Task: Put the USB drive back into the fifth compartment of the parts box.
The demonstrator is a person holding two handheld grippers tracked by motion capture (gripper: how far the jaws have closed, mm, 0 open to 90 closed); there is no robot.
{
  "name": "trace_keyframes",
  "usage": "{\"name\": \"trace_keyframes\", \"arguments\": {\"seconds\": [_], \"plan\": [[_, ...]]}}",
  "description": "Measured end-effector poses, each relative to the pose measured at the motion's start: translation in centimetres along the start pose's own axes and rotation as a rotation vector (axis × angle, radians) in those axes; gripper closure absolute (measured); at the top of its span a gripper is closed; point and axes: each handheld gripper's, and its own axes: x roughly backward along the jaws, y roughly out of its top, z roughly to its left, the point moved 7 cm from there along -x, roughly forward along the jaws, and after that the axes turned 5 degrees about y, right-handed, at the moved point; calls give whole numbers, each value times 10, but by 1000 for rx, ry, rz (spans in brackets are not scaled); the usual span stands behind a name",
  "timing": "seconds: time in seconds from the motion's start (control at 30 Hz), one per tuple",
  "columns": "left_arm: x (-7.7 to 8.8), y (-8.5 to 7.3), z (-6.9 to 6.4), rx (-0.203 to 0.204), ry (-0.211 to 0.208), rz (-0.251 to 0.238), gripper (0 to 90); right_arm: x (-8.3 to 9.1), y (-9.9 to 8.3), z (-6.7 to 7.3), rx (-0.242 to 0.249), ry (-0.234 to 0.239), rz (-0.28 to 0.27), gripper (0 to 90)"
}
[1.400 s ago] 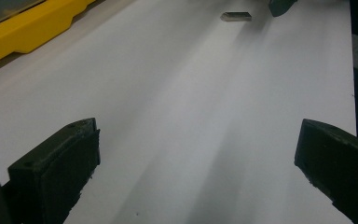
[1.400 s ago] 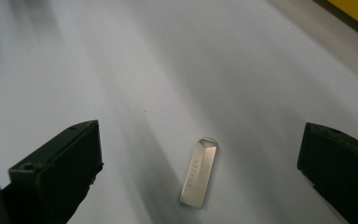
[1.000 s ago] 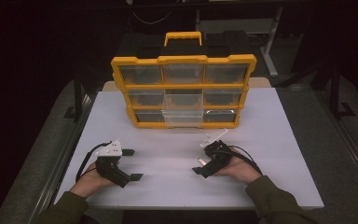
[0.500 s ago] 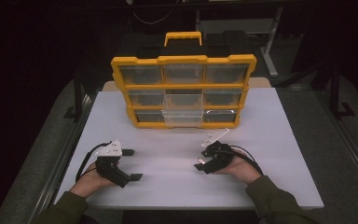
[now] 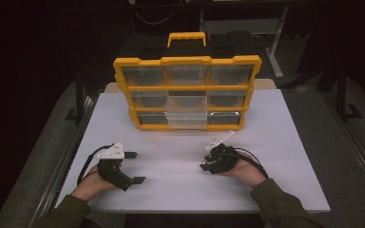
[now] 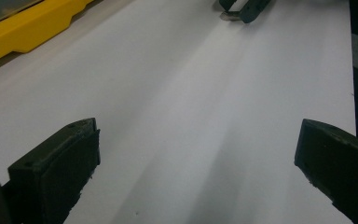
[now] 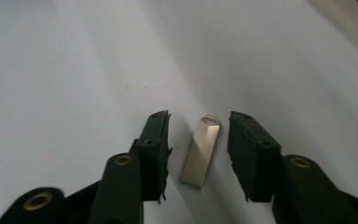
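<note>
Two grippers are on the white table, both well short of the yellow organiser standing at 12 o'clock.

Change noted: over the last second the right gripper, at about 5 o'clock in the high view, has shifted only slightly, tipping a little further over its spot. The left gripper, at 7 o'clock, has not moved.

Present state: the right gripper view shows a small flat metal stick, silver with a looped end, lying flat on the table between the jaws of the right gripper. The jaws are parted, one on each side of the stick, with a gap showing on both sides — not yet a grasp. The left gripper has its jaws spread wide over bare table and holds nothing.

Assessment: the small adjustment appears to have been the final alignment. The work looks to stand at the point of pickup — closing squarely on the stick's long edges is the likely next requirement, since a thin piece lying flat could slip or skate away.
</note>
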Motion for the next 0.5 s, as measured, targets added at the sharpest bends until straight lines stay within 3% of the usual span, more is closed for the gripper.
{"name": "trace_keyframes", "arguments": {"seconds": [0.13, 0.2, 0.33, 0.5], "plan": [[0, 0, 0, 1, 0, -1, 0, 0, 0, -1, 4, -8, 3, 633], [0, 0, 0, 0, 1, -1, 0, 1, 0, -1, 9, -11, 6, 698], [0, 0, 0, 0, 1, 1, 0, 1, -1, -1, 20, -15, 12, 747], [0, 0, 0, 1, 2, -1, 0, 0, -1, -1, 30, -20, 17, 759]]}}
